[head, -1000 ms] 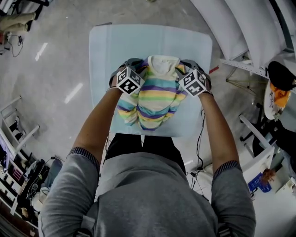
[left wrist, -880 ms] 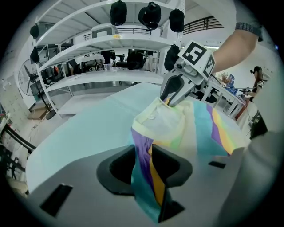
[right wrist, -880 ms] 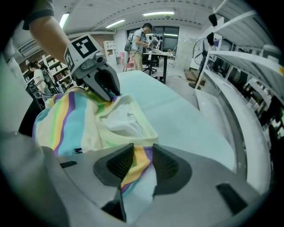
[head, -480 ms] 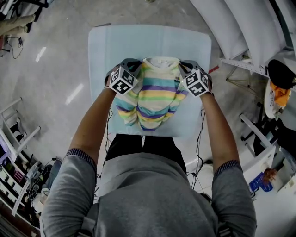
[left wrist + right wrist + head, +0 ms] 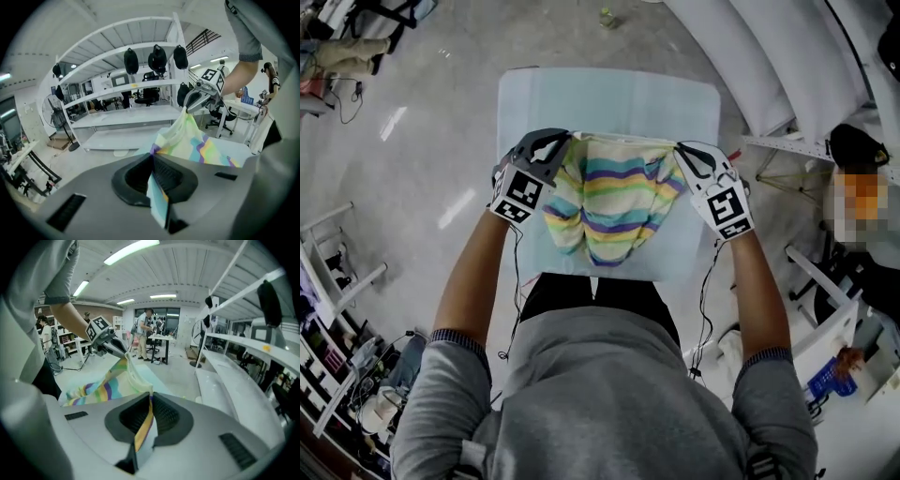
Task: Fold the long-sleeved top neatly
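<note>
A long-sleeved top (image 5: 614,202) with pastel stripes hangs in the air above the light blue table (image 5: 609,94), bunched lower down. My left gripper (image 5: 555,147) is shut on its upper left edge, with the fabric (image 5: 187,140) pinched between the jaws (image 5: 152,159). My right gripper (image 5: 686,156) is shut on the upper right edge; its jaws (image 5: 150,399) have just been closing, and striped cloth (image 5: 117,380) is now clamped between them. Each gripper view shows the other gripper, the right one (image 5: 190,104) and the left one (image 5: 117,347), holding the far end of the taut edge.
White shelving (image 5: 787,66) stands to the right of the table, and its racks (image 5: 122,117) fill the left gripper view. A cluttered rack (image 5: 337,309) is at the left. A person (image 5: 140,333) stands far off by desks. The table's near edge (image 5: 591,277) meets my legs.
Both grippers have risen and spread apart, lifting the top's upper edge off the table. The top, which lay bunched on the table, now hangs stretched between them.
</note>
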`<state>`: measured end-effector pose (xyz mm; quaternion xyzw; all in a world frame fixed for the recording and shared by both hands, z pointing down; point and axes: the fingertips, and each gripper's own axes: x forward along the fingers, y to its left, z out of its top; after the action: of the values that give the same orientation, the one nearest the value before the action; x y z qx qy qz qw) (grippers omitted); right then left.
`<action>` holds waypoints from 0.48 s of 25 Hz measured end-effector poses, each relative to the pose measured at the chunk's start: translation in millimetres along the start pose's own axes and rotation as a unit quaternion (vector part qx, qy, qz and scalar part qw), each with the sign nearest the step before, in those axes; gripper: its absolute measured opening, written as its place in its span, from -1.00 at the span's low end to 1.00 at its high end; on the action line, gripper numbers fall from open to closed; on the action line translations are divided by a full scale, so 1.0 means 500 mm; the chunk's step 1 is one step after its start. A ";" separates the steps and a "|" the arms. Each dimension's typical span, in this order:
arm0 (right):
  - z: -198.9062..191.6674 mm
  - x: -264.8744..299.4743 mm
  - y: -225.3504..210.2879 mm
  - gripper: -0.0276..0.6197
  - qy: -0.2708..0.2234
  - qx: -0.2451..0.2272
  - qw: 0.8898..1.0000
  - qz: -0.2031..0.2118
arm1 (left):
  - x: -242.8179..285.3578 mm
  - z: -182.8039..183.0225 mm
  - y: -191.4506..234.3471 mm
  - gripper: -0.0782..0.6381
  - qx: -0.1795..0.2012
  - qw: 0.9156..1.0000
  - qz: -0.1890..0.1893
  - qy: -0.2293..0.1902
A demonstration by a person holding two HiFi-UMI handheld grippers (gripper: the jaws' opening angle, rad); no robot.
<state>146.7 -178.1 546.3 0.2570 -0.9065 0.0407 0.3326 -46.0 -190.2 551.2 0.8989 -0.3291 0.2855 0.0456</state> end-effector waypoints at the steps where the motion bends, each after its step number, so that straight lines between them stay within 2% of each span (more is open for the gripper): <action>1: 0.029 -0.022 0.006 -0.83 -0.016 -0.007 1.000 -0.004 | -0.028 0.027 0.001 -0.71 0.004 1.000 0.012 -0.012; 6: 0.171 -0.132 0.035 -0.83 -0.098 -0.037 0.994 -0.027 | -0.181 0.162 -0.005 -0.71 0.018 0.994 0.077 -0.069; 9: 0.247 -0.195 0.049 -0.83 -0.145 -0.050 0.987 -0.040 | -0.258 0.237 -0.011 -0.71 0.029 0.988 0.113 -0.098; 12: 0.321 -0.253 0.069 -0.83 -0.186 -0.052 0.980 -0.052 | -0.327 0.312 -0.014 -0.71 0.056 0.980 0.143 -0.128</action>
<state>118.0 -132.1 346.3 0.2888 -0.9389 -0.0723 0.1725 -68.0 -134.5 333.1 0.8726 -0.4411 0.1900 -0.0891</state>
